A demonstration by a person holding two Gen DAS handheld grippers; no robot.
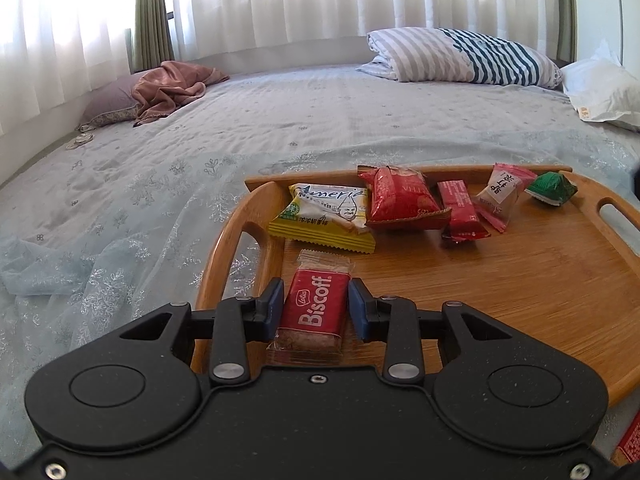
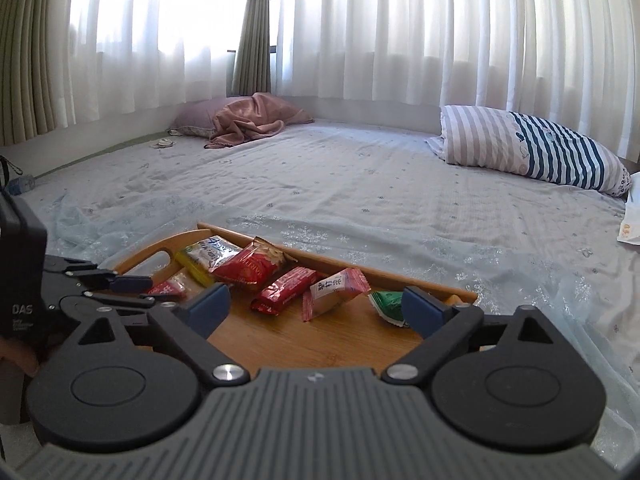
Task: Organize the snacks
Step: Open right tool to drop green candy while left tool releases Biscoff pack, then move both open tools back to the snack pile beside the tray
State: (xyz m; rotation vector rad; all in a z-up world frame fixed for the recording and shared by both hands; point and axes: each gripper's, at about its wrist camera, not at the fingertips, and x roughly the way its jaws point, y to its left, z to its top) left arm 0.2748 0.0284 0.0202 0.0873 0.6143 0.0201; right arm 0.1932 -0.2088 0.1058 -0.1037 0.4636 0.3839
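A wooden tray [image 1: 540,280] lies on the bed. My left gripper [image 1: 316,296] is shut on a red Biscoff packet [image 1: 314,308] over the tray's near left corner. Along the tray's far edge lie a yellow-white cracker pack [image 1: 324,216], a red snack bag [image 1: 400,196], a red bar [image 1: 460,210], a pink-white packet [image 1: 502,196] and a green packet [image 1: 552,190]. My right gripper [image 2: 316,308] is open and empty above the tray [image 2: 320,340]. In the right wrist view the left gripper [image 2: 132,284] shows at the left with the Biscoff packet [image 2: 170,288].
The bed [image 1: 320,128] has a pale blue cover. A striped pillow [image 1: 460,56] and a white pillow [image 1: 600,92] lie at the back right. A purple pillow with a pink blanket [image 1: 172,88] lies at the back left. White curtains hang behind.
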